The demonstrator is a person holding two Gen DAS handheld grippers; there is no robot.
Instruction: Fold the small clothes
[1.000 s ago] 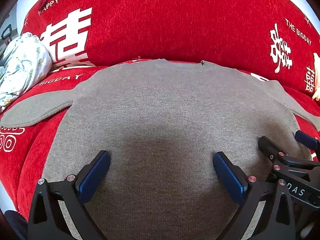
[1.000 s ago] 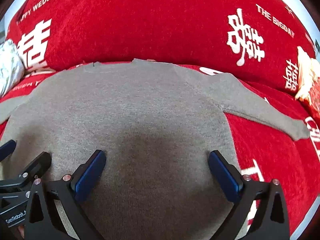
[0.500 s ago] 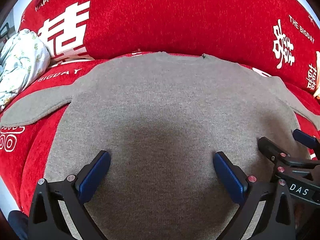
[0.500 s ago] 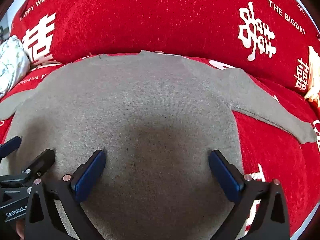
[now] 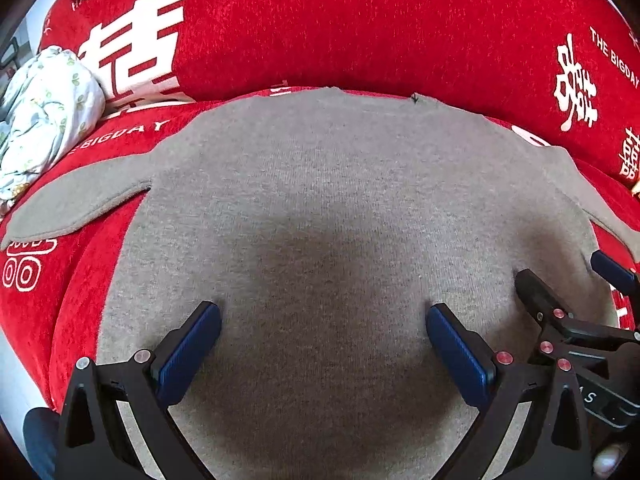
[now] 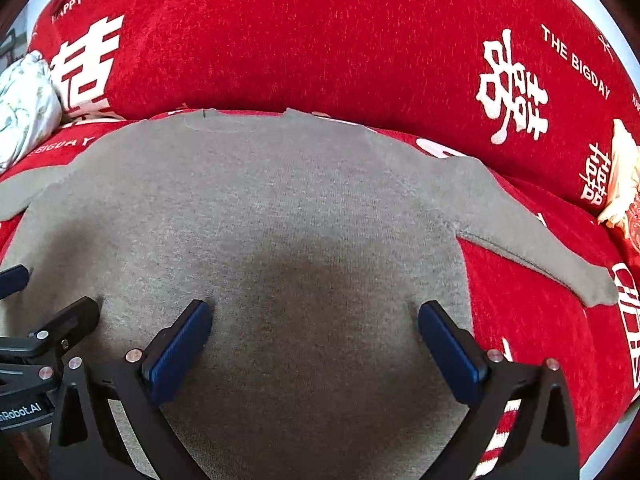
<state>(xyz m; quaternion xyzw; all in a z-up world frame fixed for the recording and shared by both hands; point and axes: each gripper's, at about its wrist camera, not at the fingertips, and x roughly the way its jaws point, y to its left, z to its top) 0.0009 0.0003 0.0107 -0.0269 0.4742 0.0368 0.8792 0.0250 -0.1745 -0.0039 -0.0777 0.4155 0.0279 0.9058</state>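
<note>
A small grey knit sweater [image 5: 328, 200] [image 6: 256, 216] lies flat on a red sofa seat, neck toward the backrest, both sleeves spread outward. Its left sleeve [image 5: 80, 200] points left and its right sleeve [image 6: 540, 248] points right. My left gripper [image 5: 322, 316] hovers open over the lower left of the body, blue pads wide apart with only fabric below. My right gripper [image 6: 314, 316] hovers open over the lower right of the body, near the side seam. Each gripper shows at the edge of the other's view, side by side and close together.
The red sofa backrest [image 6: 320, 40] with white lettering rises just behind the sweater's neck. A crumpled white floral cloth [image 5: 44, 112] lies at the far left of the seat. A cream and red item [image 6: 624, 184] sits at the far right.
Both grippers have crept forward over the sweater toward the neck, so the garment fills more of each view. Both stay open and the sweater has not moved.
</note>
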